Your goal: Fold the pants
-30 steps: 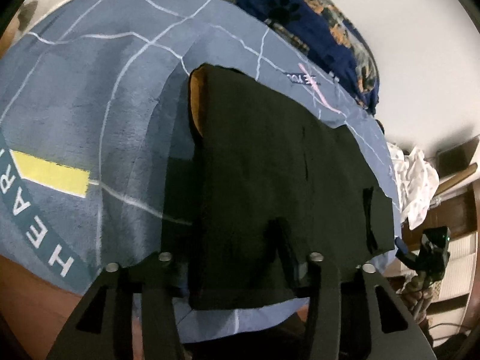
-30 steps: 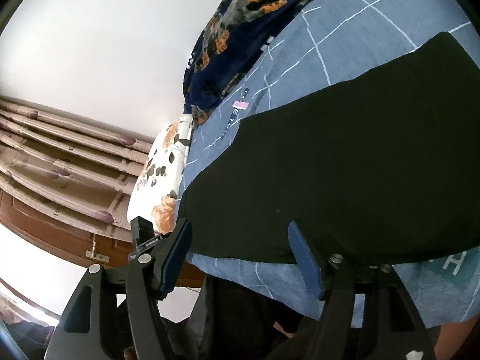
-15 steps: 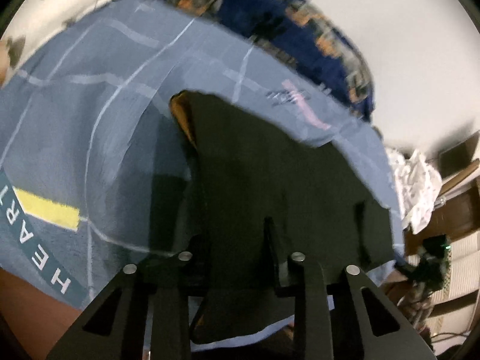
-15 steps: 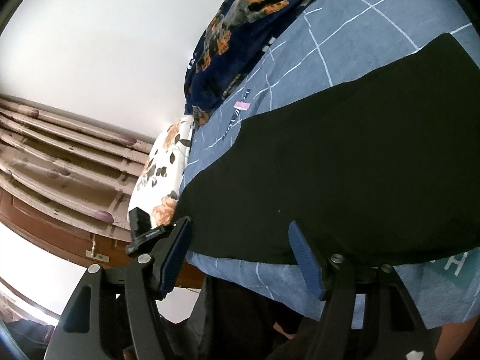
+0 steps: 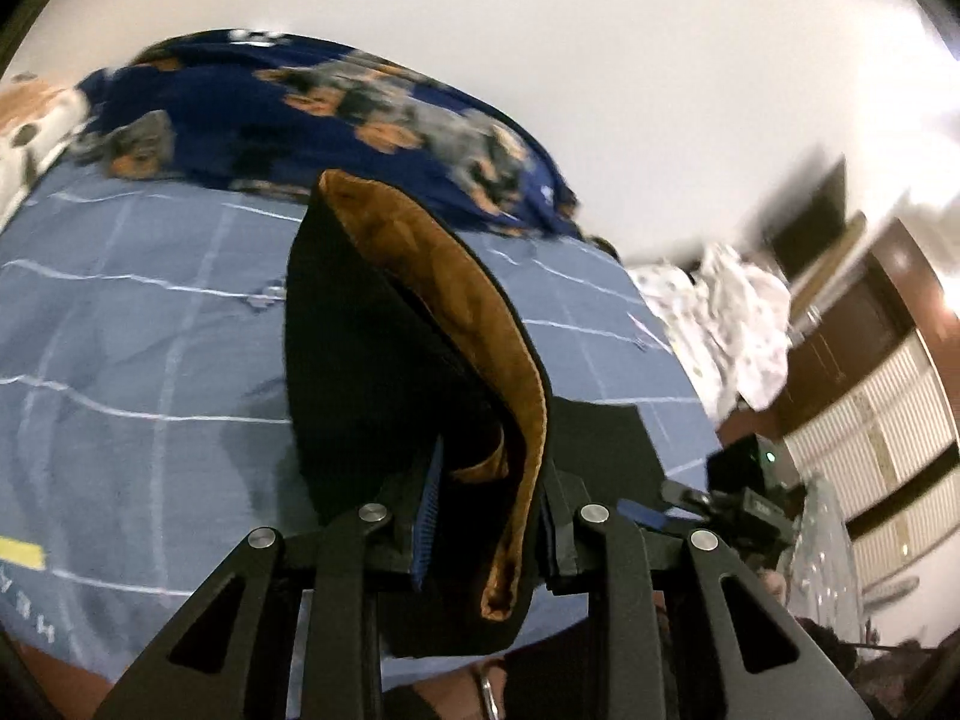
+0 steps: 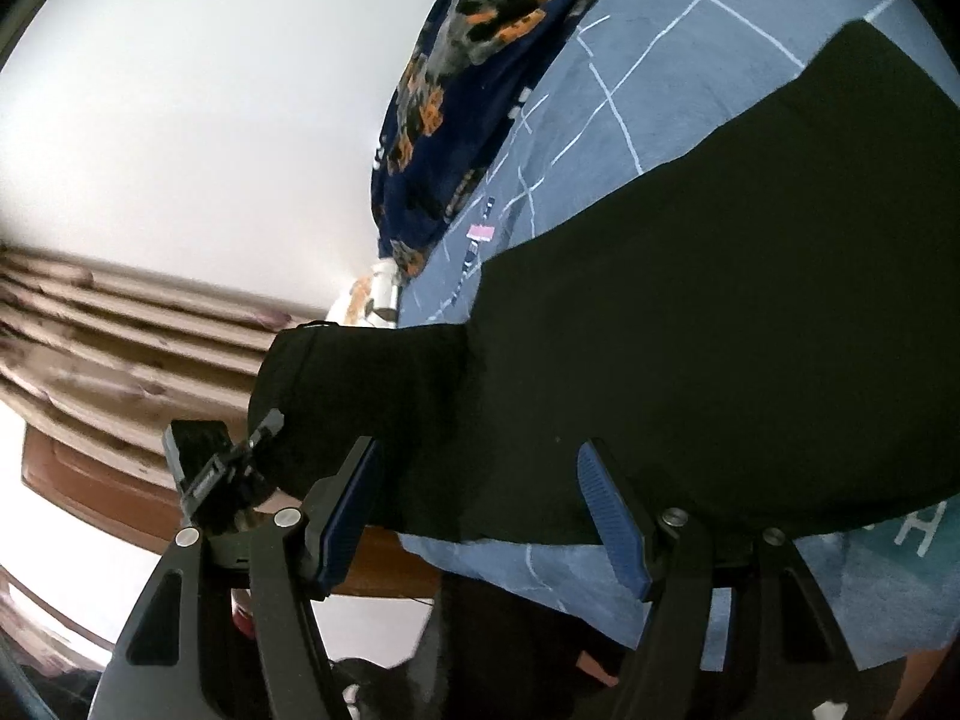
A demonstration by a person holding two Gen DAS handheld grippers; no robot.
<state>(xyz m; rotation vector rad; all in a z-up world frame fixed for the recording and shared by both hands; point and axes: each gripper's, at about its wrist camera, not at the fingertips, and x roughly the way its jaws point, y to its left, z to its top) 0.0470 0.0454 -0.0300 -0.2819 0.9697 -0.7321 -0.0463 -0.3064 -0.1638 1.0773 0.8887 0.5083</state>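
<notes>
Black pants [image 5: 372,360] with an orange-brown lining [image 5: 468,300] lie on a blue bed cover [image 5: 150,330]. My left gripper [image 5: 486,510] is shut on one end of them and holds it up off the bed, so the fabric hangs folded over and the lining shows. In the right wrist view the pants [image 6: 720,330] spread flat across the cover [image 6: 660,42], with the lifted end [image 6: 360,384] bulging at the left. My right gripper [image 6: 480,510] stands open at the pants' near edge, its blue pads [image 6: 612,516] not pressing on the fabric.
A navy blanket with a dog pattern [image 5: 336,114] lies bunched along the far side of the bed. White cloth [image 5: 732,324] lies past the bed's right end, with a brown wardrobe [image 5: 870,420] behind. Brownish curtains [image 6: 120,330] hang at the left of the right wrist view.
My left gripper closed on the pants' end and rose with it, turning the fabric over so the lining shows. The right gripper stayed where it was, still open.
</notes>
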